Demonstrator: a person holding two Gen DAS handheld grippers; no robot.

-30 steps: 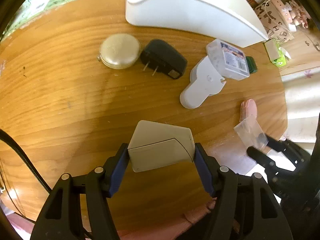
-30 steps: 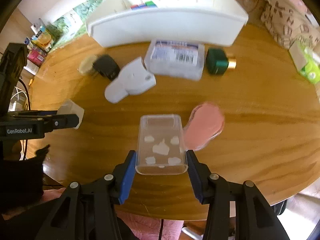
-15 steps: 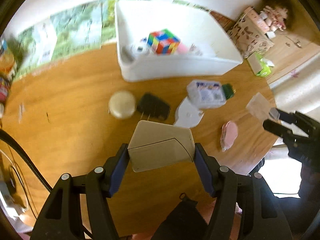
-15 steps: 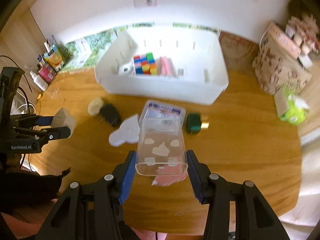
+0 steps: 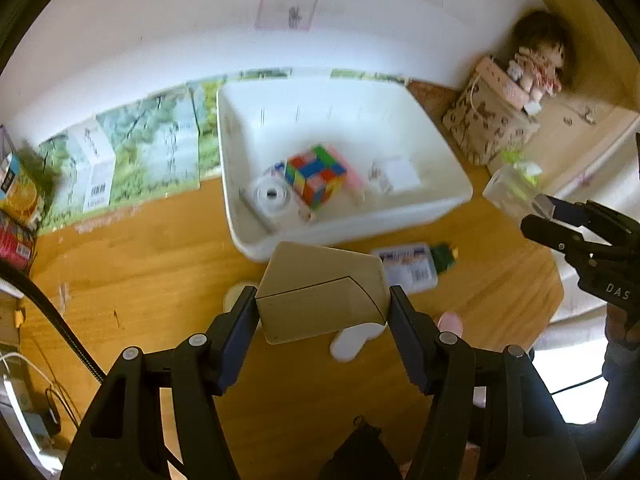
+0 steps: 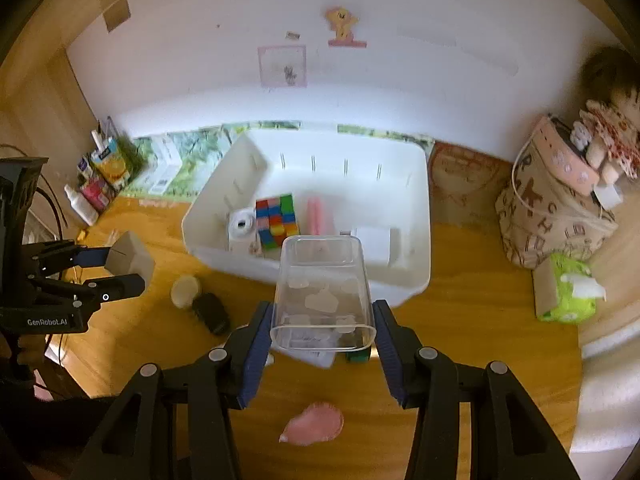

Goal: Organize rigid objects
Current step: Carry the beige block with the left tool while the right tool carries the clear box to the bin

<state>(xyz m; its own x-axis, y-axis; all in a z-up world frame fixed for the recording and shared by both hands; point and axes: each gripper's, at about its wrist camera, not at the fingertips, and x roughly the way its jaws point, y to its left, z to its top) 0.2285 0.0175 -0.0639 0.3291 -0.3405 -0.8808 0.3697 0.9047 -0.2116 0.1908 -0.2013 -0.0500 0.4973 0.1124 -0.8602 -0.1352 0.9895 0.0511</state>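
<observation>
My left gripper [image 5: 322, 312] is shut on a beige box [image 5: 320, 292], held above the wooden table [image 5: 140, 272]. My right gripper [image 6: 324, 330] is shut on a clear plastic container [image 6: 324, 292], also lifted off the table. Beyond both stands a white bin [image 5: 400, 208] holding a colour cube [image 5: 314, 174], a white round item [image 5: 272, 196] and a pink piece. In the right wrist view the left gripper [image 6: 116, 268] with the beige box [image 6: 130, 258] shows at the left, short of the bin [image 6: 416, 240].
On the table lie a round cream case [image 6: 185, 291], a black plug adapter [image 6: 212, 312], a labelled clear box [image 5: 408, 268], a green bottle [image 5: 444, 256], a white device [image 5: 352, 340] and a pink pad [image 6: 314, 424]. A patterned bag [image 6: 552, 216] stands back right.
Both grippers have risen with their loads and tilted up. The bin's inside and the wall have come into view, and the table items look smaller and lower.
</observation>
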